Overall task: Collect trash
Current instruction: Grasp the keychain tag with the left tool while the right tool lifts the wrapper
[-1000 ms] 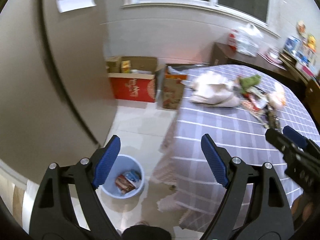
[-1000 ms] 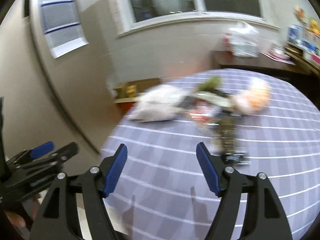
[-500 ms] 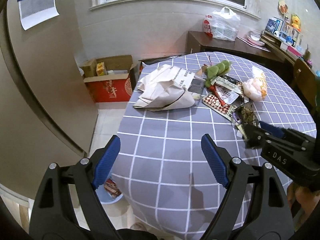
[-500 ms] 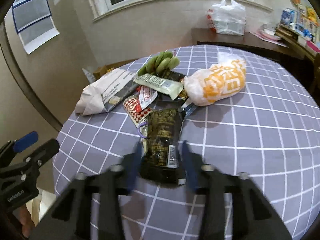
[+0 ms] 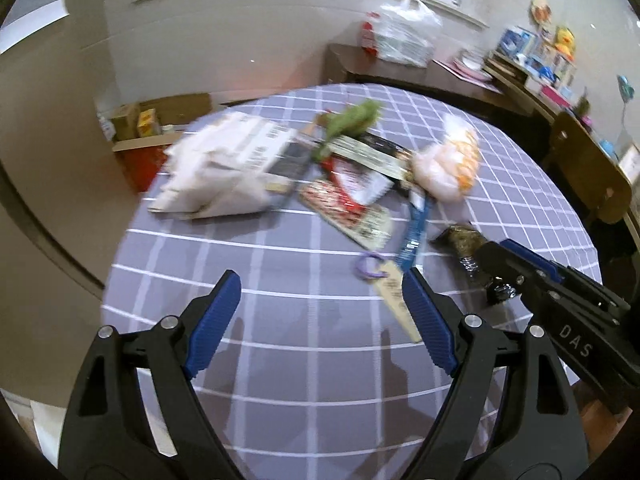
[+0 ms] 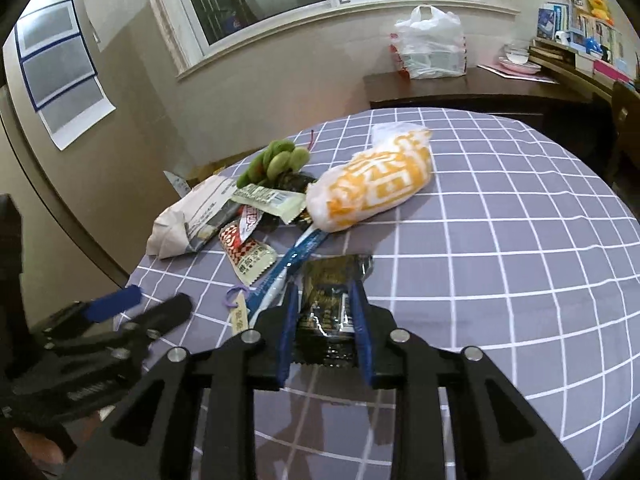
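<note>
Under the window, the round surface (image 6: 500, 240) wears a purple checked cloth, with a dark sideboard (image 6: 460, 88) behind carrying a white plastic bag (image 6: 430, 46). Litter sits mid-cloth: crumpled paper (image 6: 188, 220), a green bundle (image 6: 276, 162), a red packet (image 6: 246, 254), a blue strip (image 6: 294, 258) and an orange-and-white bag (image 6: 374, 184). The right tongs (image 6: 323, 316) are closed on the dark wrapper (image 6: 328, 280), lying at the near edge of the litter; half a second ago they were blurred around it. The left tongs (image 5: 320, 316) hang wide open, holding nothing, now closer over the cloth.
</note>
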The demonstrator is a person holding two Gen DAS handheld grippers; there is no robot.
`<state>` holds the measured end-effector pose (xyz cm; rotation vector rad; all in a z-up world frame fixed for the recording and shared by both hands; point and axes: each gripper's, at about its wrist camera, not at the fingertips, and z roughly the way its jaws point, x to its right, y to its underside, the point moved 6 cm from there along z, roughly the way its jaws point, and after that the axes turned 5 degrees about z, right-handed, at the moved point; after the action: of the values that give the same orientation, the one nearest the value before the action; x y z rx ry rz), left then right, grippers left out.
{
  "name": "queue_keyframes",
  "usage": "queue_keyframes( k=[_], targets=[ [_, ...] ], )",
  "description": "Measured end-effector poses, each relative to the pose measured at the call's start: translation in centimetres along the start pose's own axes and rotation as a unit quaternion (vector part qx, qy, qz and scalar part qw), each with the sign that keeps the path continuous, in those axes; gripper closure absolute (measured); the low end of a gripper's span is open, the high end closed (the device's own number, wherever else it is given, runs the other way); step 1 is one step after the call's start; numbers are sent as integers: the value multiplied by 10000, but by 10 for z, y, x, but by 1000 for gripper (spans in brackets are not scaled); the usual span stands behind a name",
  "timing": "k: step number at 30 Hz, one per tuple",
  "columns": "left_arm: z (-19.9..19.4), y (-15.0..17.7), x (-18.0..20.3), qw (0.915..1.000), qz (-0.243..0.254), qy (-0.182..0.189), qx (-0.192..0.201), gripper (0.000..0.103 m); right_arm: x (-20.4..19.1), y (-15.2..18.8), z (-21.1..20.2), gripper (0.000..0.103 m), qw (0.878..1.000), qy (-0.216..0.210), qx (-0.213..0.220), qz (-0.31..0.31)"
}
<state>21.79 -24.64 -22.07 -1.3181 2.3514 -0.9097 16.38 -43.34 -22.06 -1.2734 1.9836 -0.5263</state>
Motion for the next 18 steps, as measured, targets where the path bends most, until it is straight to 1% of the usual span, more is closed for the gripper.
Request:
queue_keyframes(
  k=[1,5,6,7,9,10,11,13,15,18],
  targets=[
    [3,1,6,10000,59,-2,-34,21,3,0,-2,81,10000,-61,-2,53],
    [15,2,22,9995,230,-41,-192,22,13,2,-1,81,9999,-76,-96,70],
    [19,3,24,9993,256,-121,-226,22,15,3,1,79,9999,-67,-128,80],
    [22,4,26,9991,285,-158,-266,22,19,2,2,79,9998,-73,-132,121],
    [27,7,29,9987,341,-117,-372,31,21,3,4,79,9997,-77,-213,135],
    [28,8,29,9984,393,-147,-378,32,22,3,5,77,9996,-93,-235,144],
    [28,10,30,9980,478,-223,-342,34,22,3,5,75,9995,-110,-242,144],
    [26,11,29,9982,482,-231,-275,40,22,3,5,59,9995,-111,-237,151],
    [25,9,25,9985,436,-250,-217,62,21,2,6,53,9995,-129,-256,132],
    [23,9,16,9990,337,-222,-170,76,18,1,11,48,9995,-98,-303,85]
  ],
)
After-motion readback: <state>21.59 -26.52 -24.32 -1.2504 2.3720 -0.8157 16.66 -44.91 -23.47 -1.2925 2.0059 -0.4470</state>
